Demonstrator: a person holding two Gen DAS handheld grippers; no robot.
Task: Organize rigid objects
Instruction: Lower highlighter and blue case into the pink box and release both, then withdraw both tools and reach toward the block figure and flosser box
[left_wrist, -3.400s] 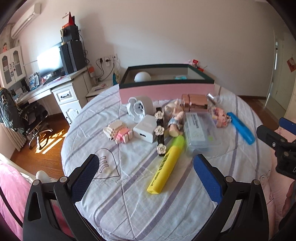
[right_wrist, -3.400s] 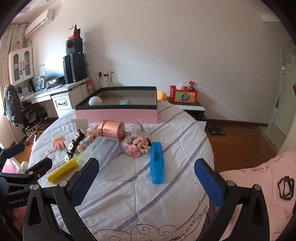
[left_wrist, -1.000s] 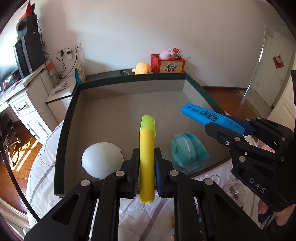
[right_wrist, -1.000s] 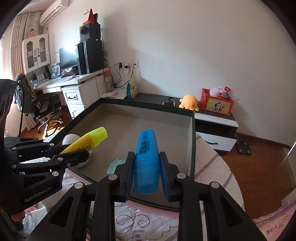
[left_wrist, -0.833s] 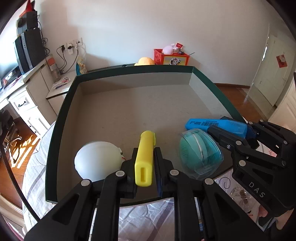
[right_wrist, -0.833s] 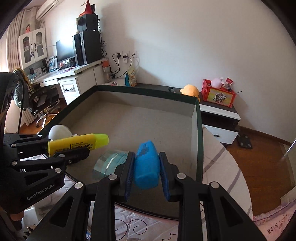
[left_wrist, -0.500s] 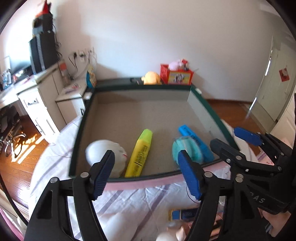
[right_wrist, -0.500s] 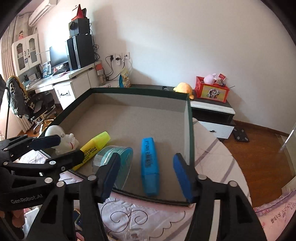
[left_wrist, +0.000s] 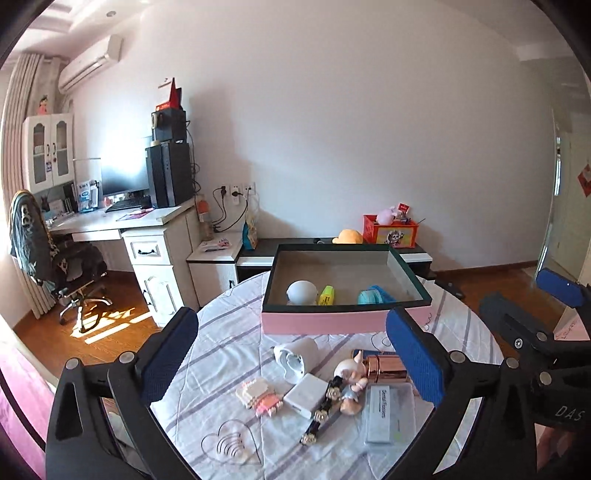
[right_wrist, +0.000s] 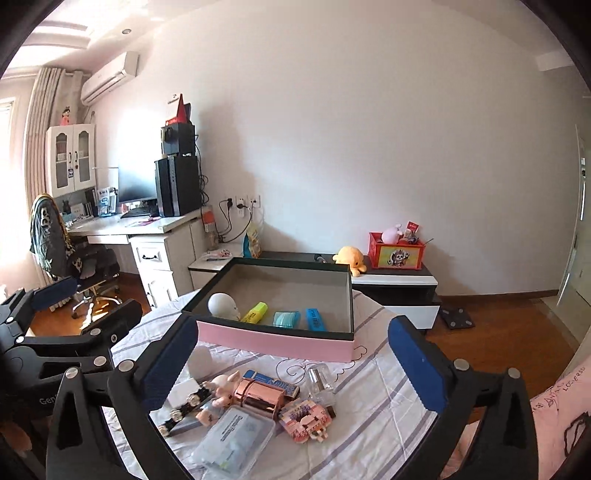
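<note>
Left claw (left_wrist: 291, 354): you hold it above the counter (left_wrist: 229, 343), tilted slightly down; jaws have just been opening, nothing between them.
Right claw (right_wrist: 291, 354): likewise released and empty.
Markers: yellow highlighter (right_wrist: 254, 312) and blue highlighter (right_wrist: 315, 319) lie inside the pink box (right_wrist: 273, 341).
Writing: "DAS" on the right claw's body.
Surface: striped cloth; desk (left_wrist: 110, 221) at the left wall.

We see a white desk (left_wrist: 122, 221) against the white wall (left_wrist: 351, 129). Left of the desk, sun falls on the wood floor (left_wrist: 107, 325) under a chair (left_wrist: 55, 258).

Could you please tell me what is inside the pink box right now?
Inside the pink box: white figure head, yellow highlighter, teal round case, blue highlighter. Its front wall hides the nearest floor.
</note>
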